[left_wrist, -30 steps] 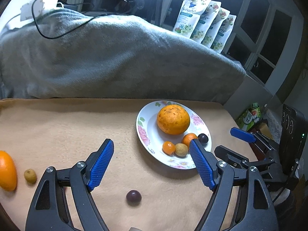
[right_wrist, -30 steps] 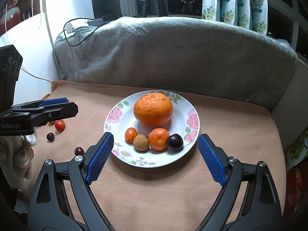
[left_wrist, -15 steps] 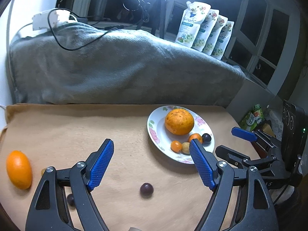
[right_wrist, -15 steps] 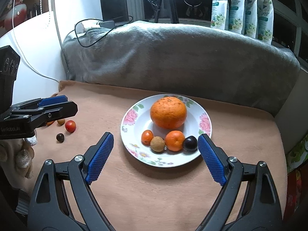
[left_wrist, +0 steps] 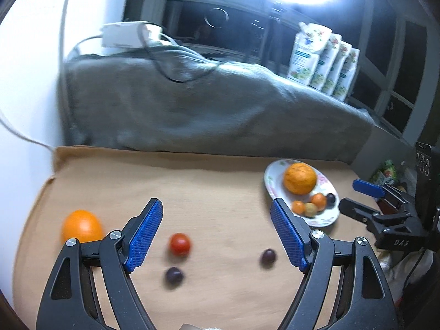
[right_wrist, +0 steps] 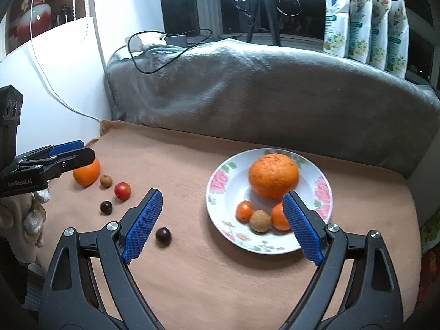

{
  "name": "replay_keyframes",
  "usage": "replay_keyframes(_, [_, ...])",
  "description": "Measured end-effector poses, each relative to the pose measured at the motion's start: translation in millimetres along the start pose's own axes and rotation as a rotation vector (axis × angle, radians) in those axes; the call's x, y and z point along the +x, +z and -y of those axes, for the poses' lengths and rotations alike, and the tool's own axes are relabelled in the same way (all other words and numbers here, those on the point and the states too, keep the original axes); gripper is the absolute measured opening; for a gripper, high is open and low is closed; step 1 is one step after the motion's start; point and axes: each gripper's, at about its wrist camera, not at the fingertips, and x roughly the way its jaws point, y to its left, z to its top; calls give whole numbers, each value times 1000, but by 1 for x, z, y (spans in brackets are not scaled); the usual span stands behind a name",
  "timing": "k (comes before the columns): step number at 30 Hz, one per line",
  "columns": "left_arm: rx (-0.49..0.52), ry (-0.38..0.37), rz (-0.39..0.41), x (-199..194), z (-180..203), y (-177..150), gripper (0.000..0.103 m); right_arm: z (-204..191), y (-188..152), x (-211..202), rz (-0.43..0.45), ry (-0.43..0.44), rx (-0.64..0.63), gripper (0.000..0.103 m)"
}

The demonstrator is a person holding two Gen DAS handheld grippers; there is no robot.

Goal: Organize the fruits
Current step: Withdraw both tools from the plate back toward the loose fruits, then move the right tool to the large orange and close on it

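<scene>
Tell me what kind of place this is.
Most likely a room in a home at night: a floral plate of fruit on a tan cloth-covered surface, a grey blanket heaped behind it, and refill pouches lined along a dark window.

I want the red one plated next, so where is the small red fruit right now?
The small red fruit lies on the tan cloth left of the plate, between the small brown fruit and a dark fruit; left wrist view shows it between the open left claw fingers.

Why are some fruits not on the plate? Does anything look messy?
Yes. The flowered plate holds a neat group, but five fruits lie loose on the tan cloth to its left: an orange, a small brown fruit, a red tomato and two dark plums. Nothing looks spilled or broken.
</scene>
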Motion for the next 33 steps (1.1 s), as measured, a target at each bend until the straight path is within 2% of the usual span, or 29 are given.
replay_keyframes(7, [-38,80,19,-16,-38,-5,81,-21,8,12,-15,39,-24,91])
replay_keyframes(17, [-99,155,-2,-25,-83,-19,81,-51,17,30,-37,90,-55,91])
replay_keyframes(30, [-193,184,-22,-33,-128,-43,81,-88,35,62,-80,185,-59,91])
replay_keyframes(33, [-207,183,-32,-30,-134,-48,81,-101,40,76,-104,232,-48,91])
